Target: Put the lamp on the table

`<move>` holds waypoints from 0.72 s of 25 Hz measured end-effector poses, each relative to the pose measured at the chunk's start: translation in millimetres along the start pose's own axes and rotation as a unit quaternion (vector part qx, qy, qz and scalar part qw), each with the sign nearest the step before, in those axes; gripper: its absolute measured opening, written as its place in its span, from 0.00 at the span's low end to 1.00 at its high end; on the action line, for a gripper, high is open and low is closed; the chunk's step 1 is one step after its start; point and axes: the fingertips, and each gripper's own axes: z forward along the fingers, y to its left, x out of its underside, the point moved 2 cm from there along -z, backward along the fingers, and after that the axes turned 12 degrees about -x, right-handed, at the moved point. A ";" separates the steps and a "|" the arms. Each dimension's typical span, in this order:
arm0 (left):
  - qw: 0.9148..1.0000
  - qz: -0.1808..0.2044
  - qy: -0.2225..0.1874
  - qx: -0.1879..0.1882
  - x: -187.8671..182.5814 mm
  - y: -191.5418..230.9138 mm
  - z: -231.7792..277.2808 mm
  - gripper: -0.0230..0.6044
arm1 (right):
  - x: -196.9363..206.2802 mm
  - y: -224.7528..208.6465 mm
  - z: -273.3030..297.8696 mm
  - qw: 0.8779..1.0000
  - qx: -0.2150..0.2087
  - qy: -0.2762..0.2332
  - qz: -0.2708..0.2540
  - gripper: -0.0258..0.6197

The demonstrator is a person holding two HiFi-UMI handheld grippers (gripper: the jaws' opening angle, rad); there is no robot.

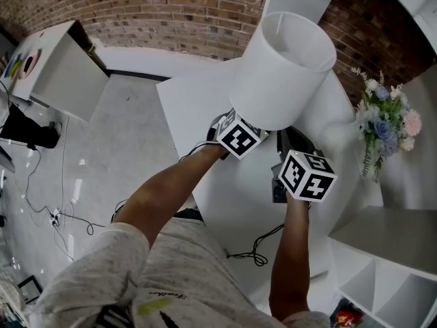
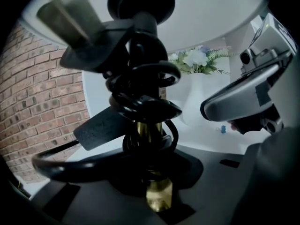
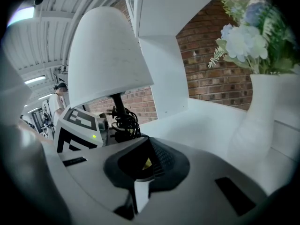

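Brass is being shown as the metal of the slim round stem (image 2: 151, 131) of the lamp (image 1: 283, 70), and this stem is being clamped between the smooth grey jaws of the left gripper (image 2: 157, 184). A glossy black cord (image 2: 140, 95) is being carried in loose coils around the stem, with a flat dark tag (image 2: 101, 128) hanging from it. The matt white shade (image 3: 105, 55) (a tapered drum, open at the top) is being held tilted above the smooth white table (image 1: 235, 197); whether the lamp's foot is touching the tabletop cannot be told. The right gripper (image 3: 140, 165) is being held just beside the lamp, apart from it, its black ribbed pads drawn together with nothing recognisable between them. Both grippers are being pointed forward and somewhat downward, side by side. The left forearm (image 1: 171, 183) is being stretched out diagonally toward the lamp, while the right forearm (image 1: 290, 258) is being kept nearly straight ahead. Pale flowers (image 1: 386, 118) in a rounded white vase (image 3: 262, 125) are being shown to the right, against a rough red brick wall (image 1: 171, 5).
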 end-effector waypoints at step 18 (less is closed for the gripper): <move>1.000 -0.015 -0.017 0.000 -3.0 0.1 -3.3 0.21 | 0.8 4.4 -2.3 1.000 0.002 0.002 0.000 0.05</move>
